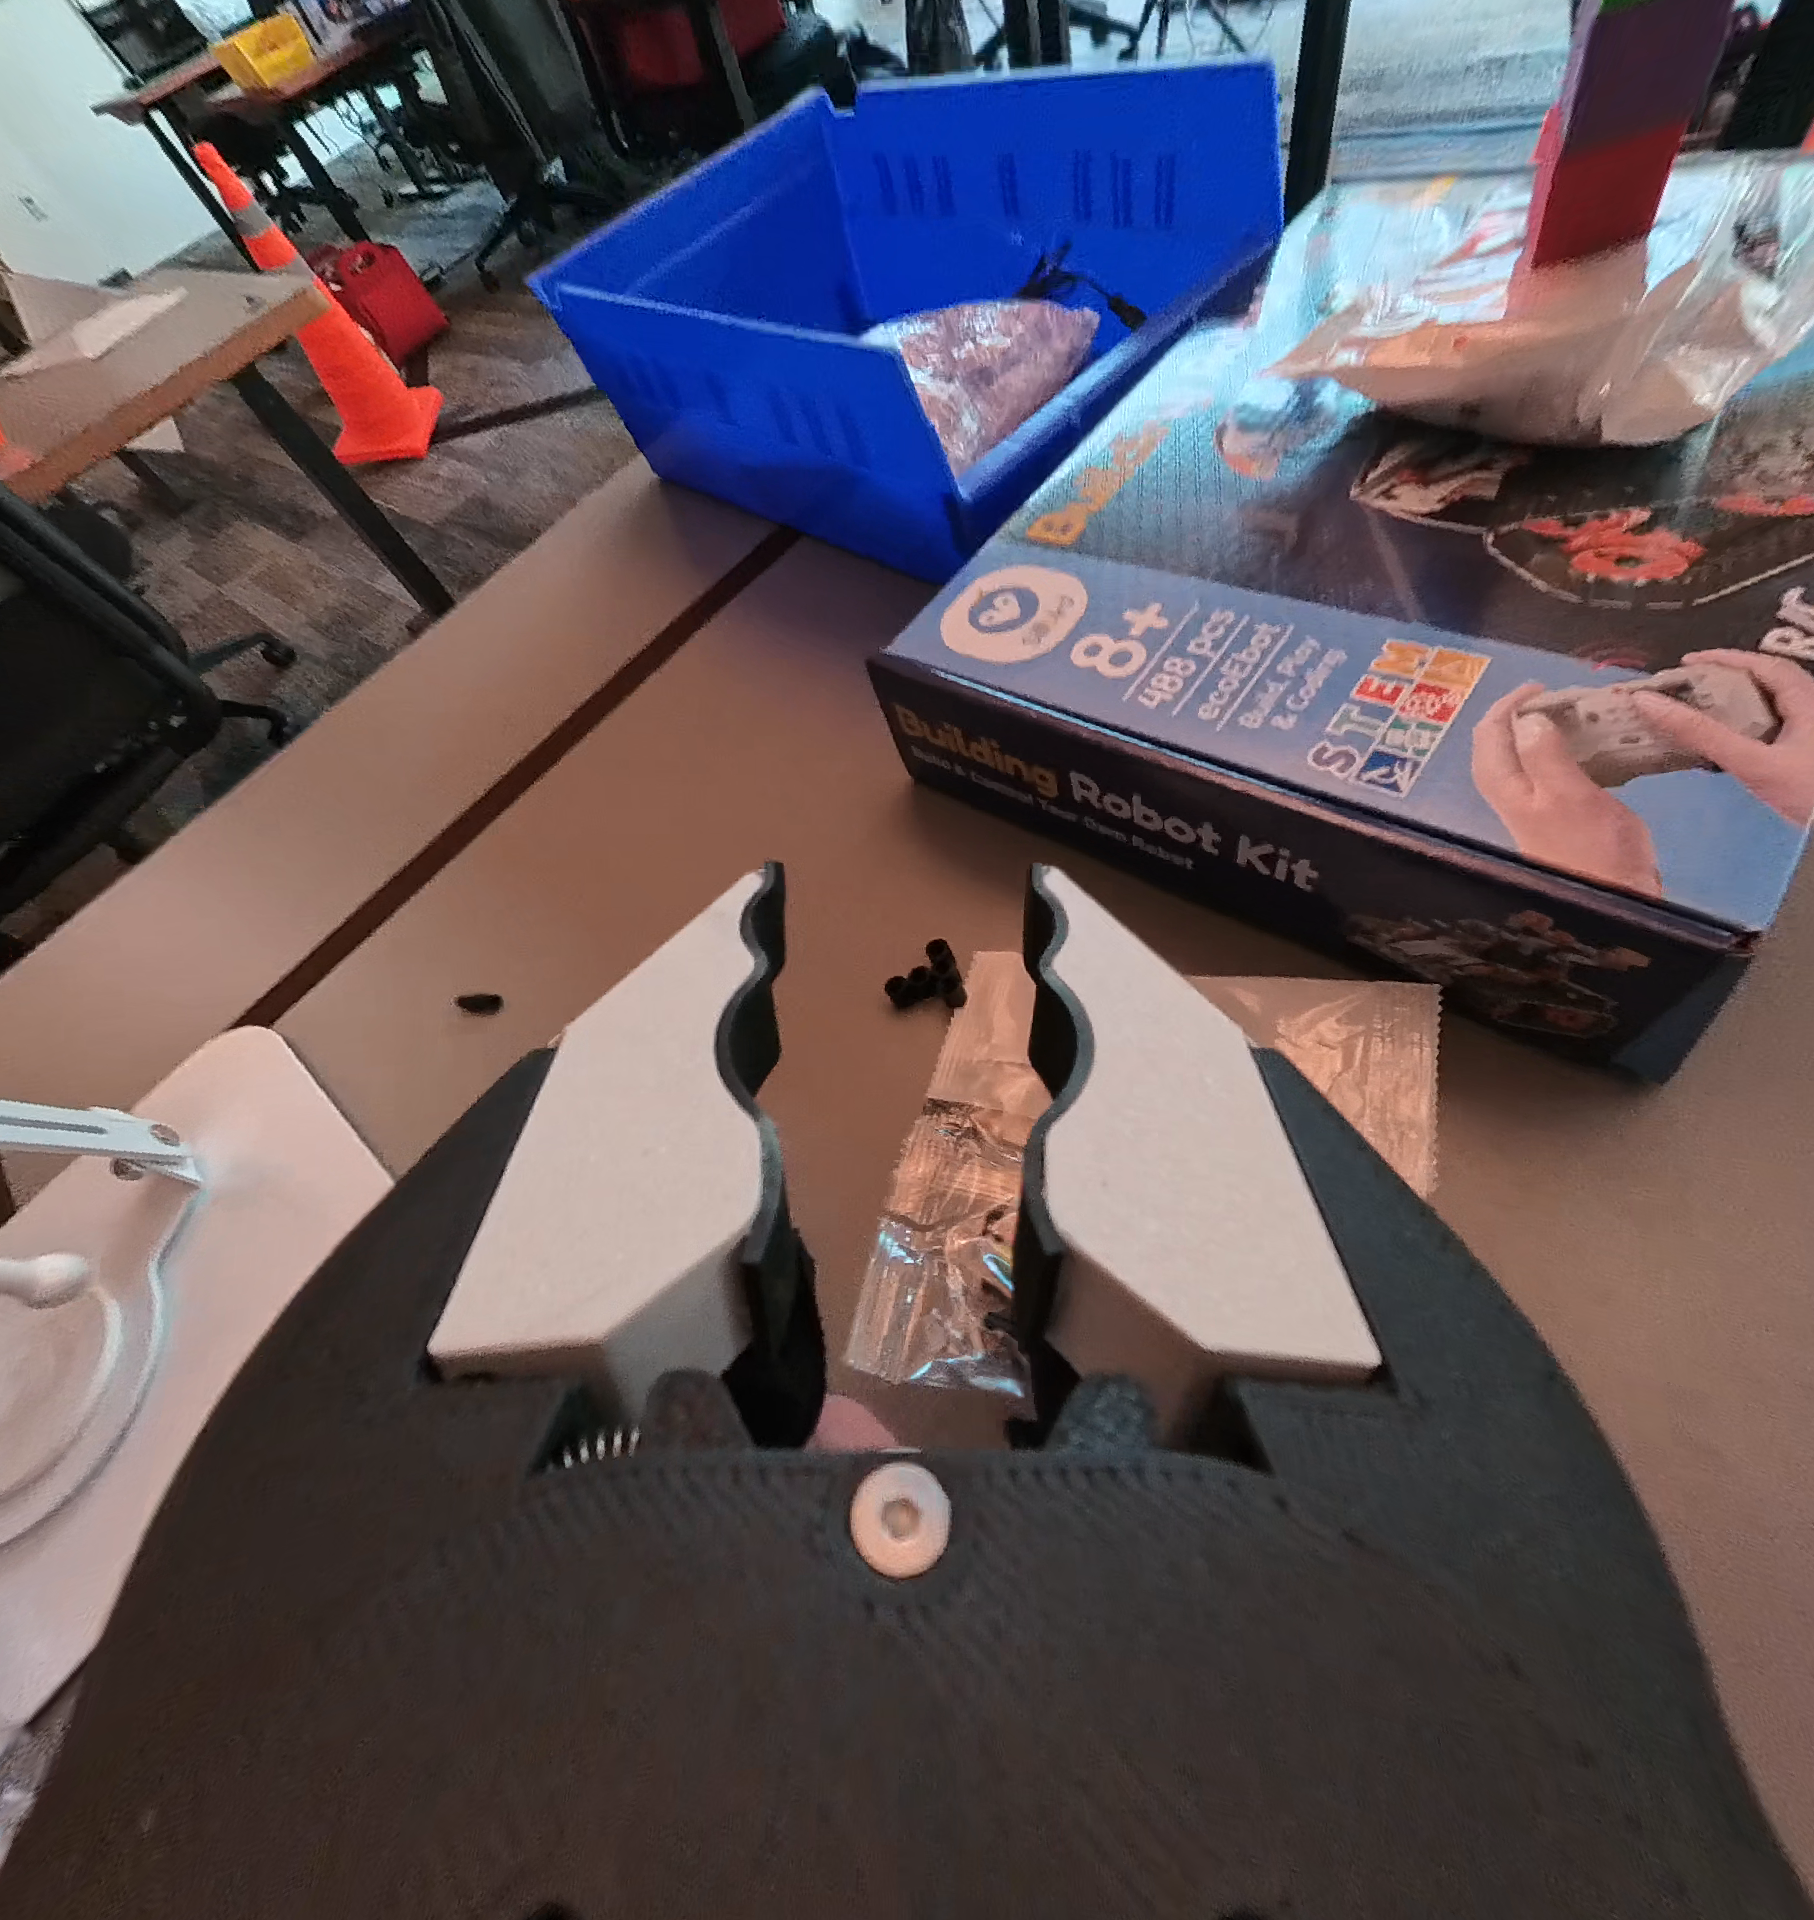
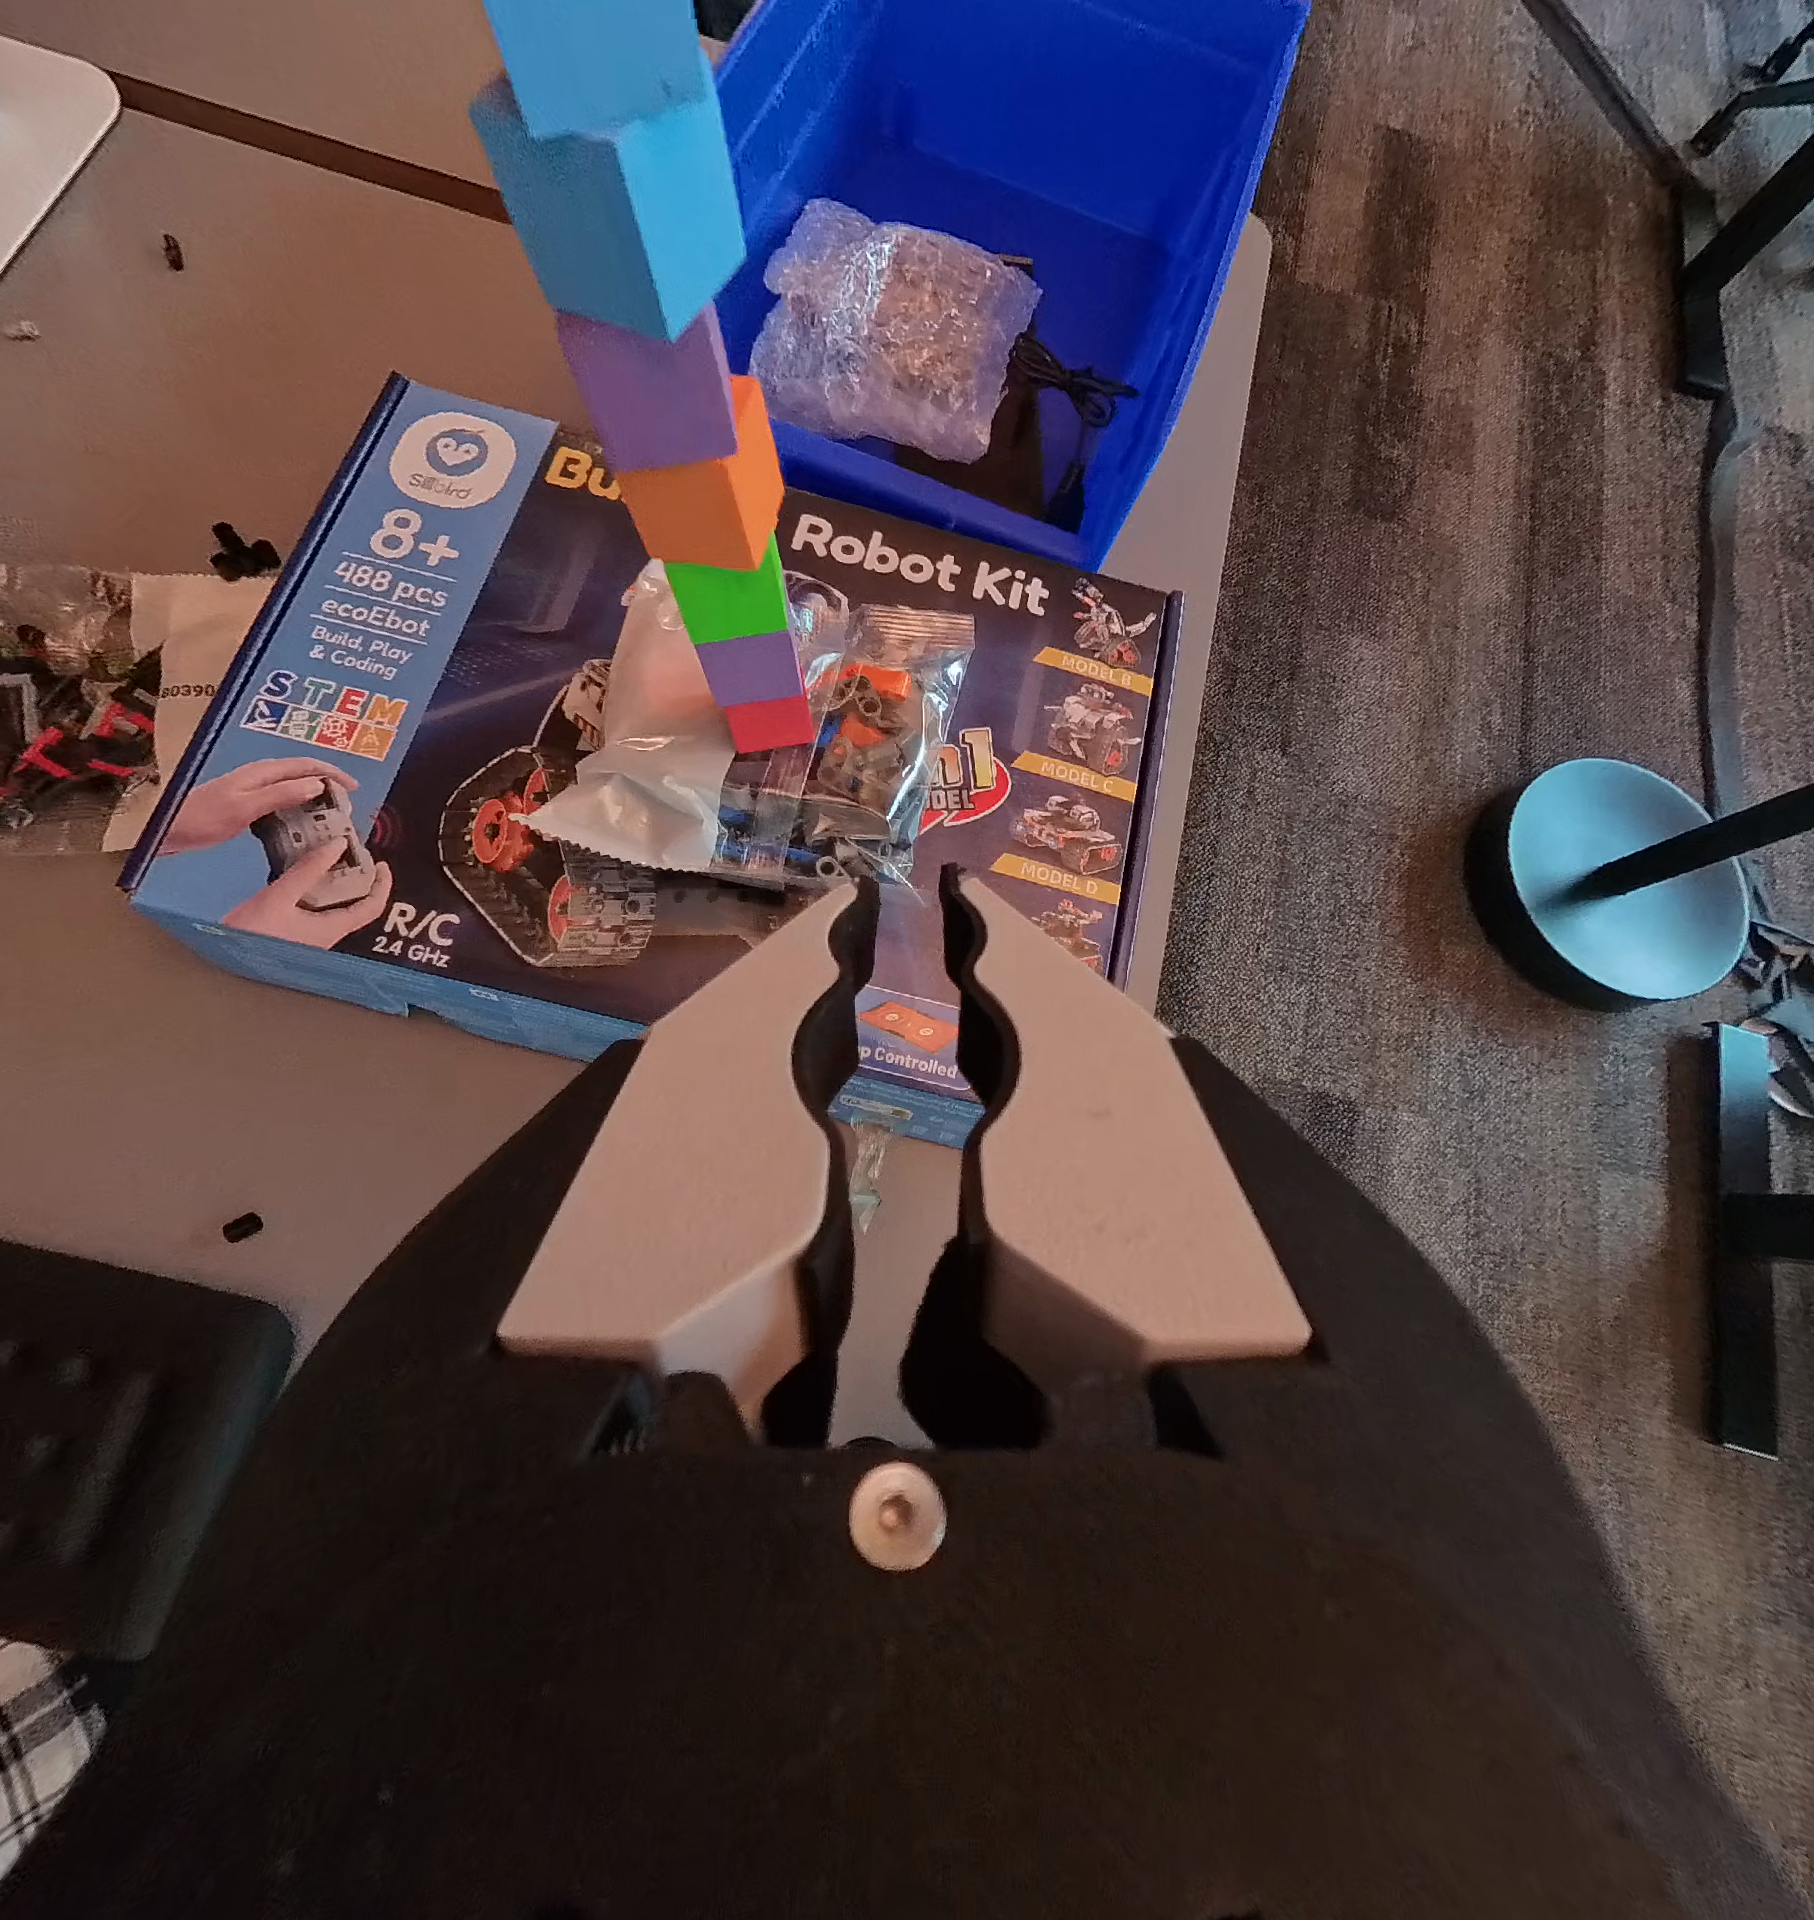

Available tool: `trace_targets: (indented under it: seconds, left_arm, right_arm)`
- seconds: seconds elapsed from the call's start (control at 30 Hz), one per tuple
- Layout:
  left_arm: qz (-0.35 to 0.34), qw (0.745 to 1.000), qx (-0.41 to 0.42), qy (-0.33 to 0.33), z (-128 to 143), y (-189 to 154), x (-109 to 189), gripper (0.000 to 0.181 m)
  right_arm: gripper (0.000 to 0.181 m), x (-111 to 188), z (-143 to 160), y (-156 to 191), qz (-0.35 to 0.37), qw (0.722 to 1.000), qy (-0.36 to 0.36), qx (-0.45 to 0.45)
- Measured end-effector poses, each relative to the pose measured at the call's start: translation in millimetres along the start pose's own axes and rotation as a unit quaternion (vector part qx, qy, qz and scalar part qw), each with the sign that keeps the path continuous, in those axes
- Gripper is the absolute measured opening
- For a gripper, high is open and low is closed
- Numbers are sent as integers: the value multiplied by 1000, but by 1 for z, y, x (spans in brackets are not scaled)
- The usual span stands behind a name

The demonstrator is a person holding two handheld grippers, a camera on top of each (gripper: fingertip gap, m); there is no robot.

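Note:
My left gripper [image 1: 905,894] is open and empty, low over the brown table [image 1: 591,790]. A clear plastic bag [image 1: 944,1226] lies under and between its fingers, with small black pieces [image 1: 929,971] just past the tips. My right gripper [image 2: 908,891] hangs above the near edge of the blue robot kit box [image 2: 383,644]. Its jaws stand a narrow gap apart with nothing between them. A leaning tower of coloured blocks [image 2: 711,499] stands on the box among bags of parts [image 2: 872,717]. The box [image 1: 1402,665] and the tower's base [image 1: 1599,197] also show in the left wrist view.
A blue bin [image 2: 1173,312] behind the box holds a bubble-wrap bundle [image 2: 882,322]. It also shows in the left wrist view [image 1: 737,416]. A bag of black and red parts [image 2: 41,707] lies left of the box. A white stand base [image 1: 207,1195] sits left. The table's edge and carpet [image 2: 1454,623] lie right. Some 35 cm of space lies between my two pairs of fingers.

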State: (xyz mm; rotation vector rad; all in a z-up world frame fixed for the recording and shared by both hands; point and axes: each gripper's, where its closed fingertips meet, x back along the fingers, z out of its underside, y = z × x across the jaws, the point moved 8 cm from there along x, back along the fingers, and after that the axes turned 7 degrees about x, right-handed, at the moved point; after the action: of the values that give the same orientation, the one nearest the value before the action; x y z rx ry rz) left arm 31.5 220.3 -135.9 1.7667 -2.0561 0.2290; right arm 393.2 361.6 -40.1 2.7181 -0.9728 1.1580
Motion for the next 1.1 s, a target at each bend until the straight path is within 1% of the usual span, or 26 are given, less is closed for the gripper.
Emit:
trace_targets:
  seconds: [0.17,0.23,0.27,0.37,0.5,0.57,0.7,0.83,1.1]
  left_arm:
    - [-2,999,-14,-32,-25,5,33,43]
    - [9,999,-22,-34,-30,5,43,42]
    - [13,999,-33,-21,-27,5,45,42]
    - [-8,999,-51,11,-9,16,48,42]
    - [-14,999,-28,27,16,30,59,41]
    - [-20,999,-18,33,25,37,64,41]
    - [-27,999,1,19,22,47,67,40]
    - [-26,1000,8,9,21,48,67,39]
    - [-35,999,20,-3,20,55,71,39]
  right_arm:
    - [2,-12,14,-7,3,1000,-5,-21]
    - [0,-17,19,-11,11,1000,-4,-29]
    - [0,-20,22,-13,13,999,-3,-33]
    - [0,-29,28,-18,23,999,7,-36]
    - [0,-40,33,-26,28,998,10,-48]
    - [0,-45,34,-31,32,998,10,-55]
    - [0,-57,31,-41,39,997,8,-69]
    - [0,-75,27,-46,31,996,9,-84]
    - [0,-112,2,-36,9,997,6,-74]
